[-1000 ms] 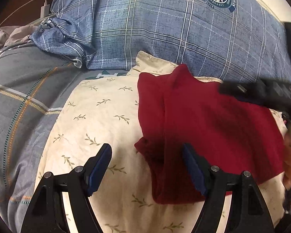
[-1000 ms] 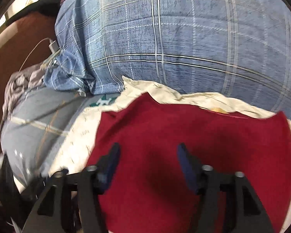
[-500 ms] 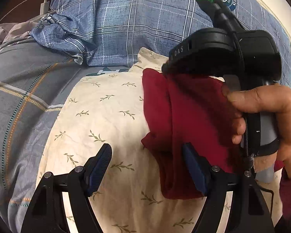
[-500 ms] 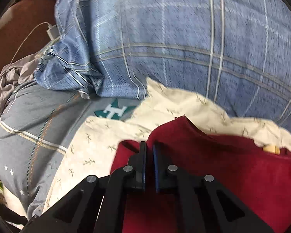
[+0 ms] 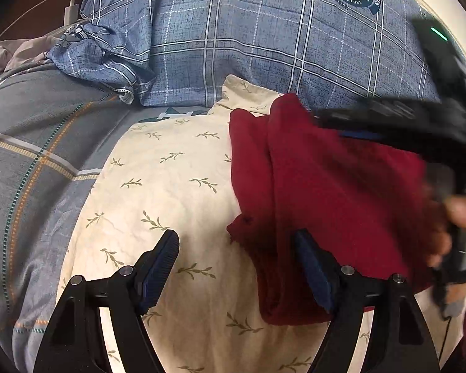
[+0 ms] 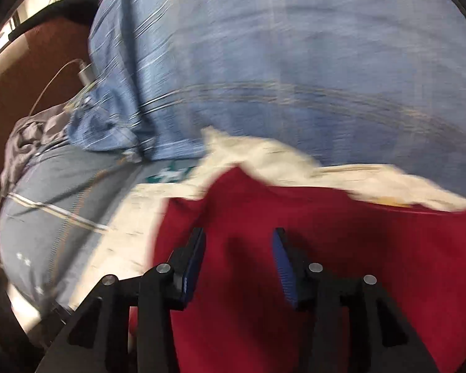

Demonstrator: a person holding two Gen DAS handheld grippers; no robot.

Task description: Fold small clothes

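Left wrist view, from the left: grey striped bedding (image 5: 31, 143), then a cream leaf-print cloth (image 5: 171, 186), with a blue plaid pillow (image 5: 248, 40) behind. Left gripper (image 5: 236, 248) has its fingers spread wide, nothing between them; the right finger sits over the edge of the dark red garment (image 5: 341, 192), contact unclear. The garment lies partly folded on the cream cloth, its near edge hidden by the gripper frame. Far right: right gripper (image 5: 394, 121), a motion-blurred dark shape over the garment, and a smeared hand (image 5: 463, 211). Right wrist view is blurred; its jaws are opening, hovering over red fabric, pinching nothing.
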